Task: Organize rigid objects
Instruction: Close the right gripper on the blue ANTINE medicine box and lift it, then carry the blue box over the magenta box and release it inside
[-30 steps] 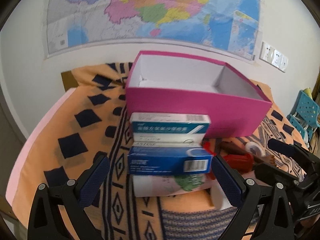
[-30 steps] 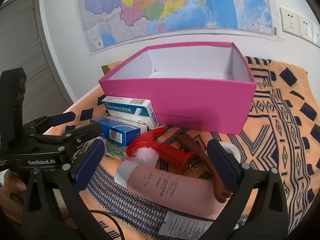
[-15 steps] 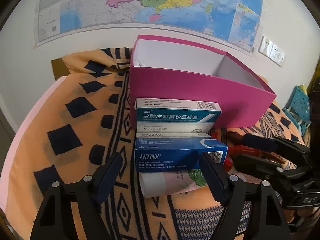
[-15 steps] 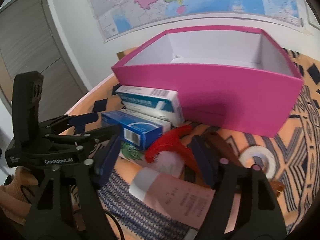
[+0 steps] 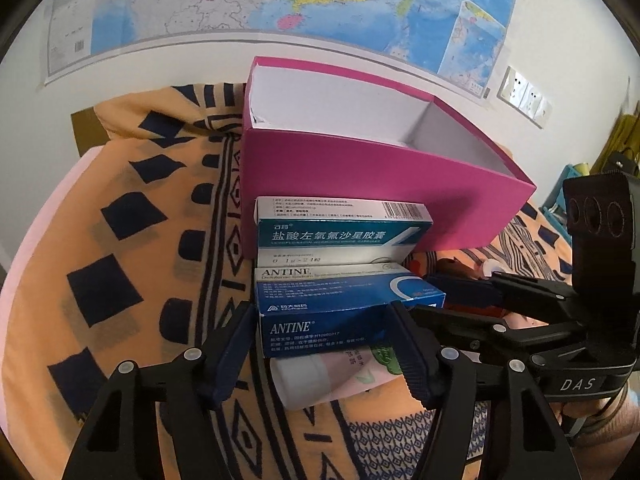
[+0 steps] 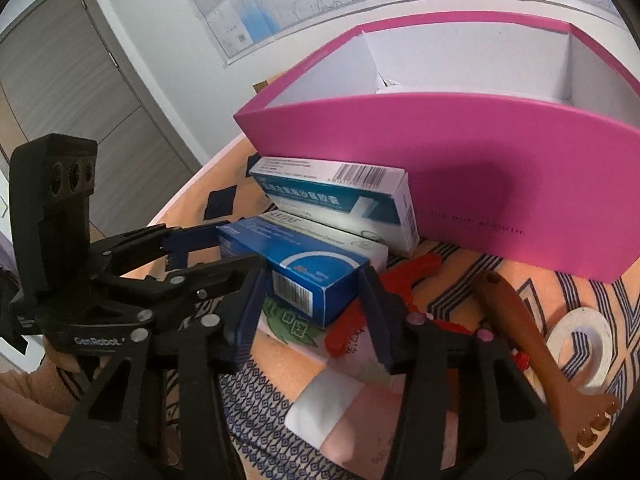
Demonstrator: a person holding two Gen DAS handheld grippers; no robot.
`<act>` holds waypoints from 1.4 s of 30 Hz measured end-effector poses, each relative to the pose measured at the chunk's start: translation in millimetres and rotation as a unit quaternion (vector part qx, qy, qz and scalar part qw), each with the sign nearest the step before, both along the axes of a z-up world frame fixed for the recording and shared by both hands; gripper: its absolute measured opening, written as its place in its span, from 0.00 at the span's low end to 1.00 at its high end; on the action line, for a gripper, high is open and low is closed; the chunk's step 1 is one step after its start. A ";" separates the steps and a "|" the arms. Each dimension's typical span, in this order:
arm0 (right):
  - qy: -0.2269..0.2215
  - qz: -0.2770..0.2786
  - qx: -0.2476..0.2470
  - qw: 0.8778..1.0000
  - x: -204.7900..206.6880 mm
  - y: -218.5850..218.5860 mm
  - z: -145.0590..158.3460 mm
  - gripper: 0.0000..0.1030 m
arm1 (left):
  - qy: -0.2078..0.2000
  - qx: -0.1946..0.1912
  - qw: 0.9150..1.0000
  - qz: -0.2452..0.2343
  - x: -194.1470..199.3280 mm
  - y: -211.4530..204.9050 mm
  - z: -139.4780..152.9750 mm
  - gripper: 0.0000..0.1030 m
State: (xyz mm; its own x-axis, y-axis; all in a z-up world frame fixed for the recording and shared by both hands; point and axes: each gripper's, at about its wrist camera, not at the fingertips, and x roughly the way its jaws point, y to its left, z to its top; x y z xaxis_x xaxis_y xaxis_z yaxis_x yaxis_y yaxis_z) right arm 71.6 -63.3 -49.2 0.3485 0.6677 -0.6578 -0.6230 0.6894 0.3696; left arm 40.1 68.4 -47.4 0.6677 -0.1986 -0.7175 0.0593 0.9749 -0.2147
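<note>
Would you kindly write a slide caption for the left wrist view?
Left gripper closing around the blue ANTINE carton, before the open magenta cardboard box.

The ANTINE carton (image 5: 340, 308) lies before the second medicine carton (image 5: 340, 232), which stands against the open box (image 5: 360, 184). A tube (image 5: 320, 376) lies apparently under the ANTINE carton.

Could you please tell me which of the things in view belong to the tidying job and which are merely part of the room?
Belong to the job:
- pink box
- blue ANTINE carton
- teal-and-white carton
- pale tube
- red tool
- brown wooden tool
- tape roll

Just lying about:
- wall map
- patterned cloth
- wall sockets
- door
</note>
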 end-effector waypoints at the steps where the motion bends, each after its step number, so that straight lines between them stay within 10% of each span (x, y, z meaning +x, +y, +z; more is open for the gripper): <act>1: 0.001 0.001 0.003 1.000 0.3 -0.6 0.0 0.49 | 0.000 0.000 1.000 -0.001 -0.7 0.3 1.2 0.66; 42: -0.151 -0.015 0.013 0.988 -30.2 -41.8 86.7 0.46 | -0.124 0.044 0.990 -0.043 -22.7 -53.8 93.4 0.65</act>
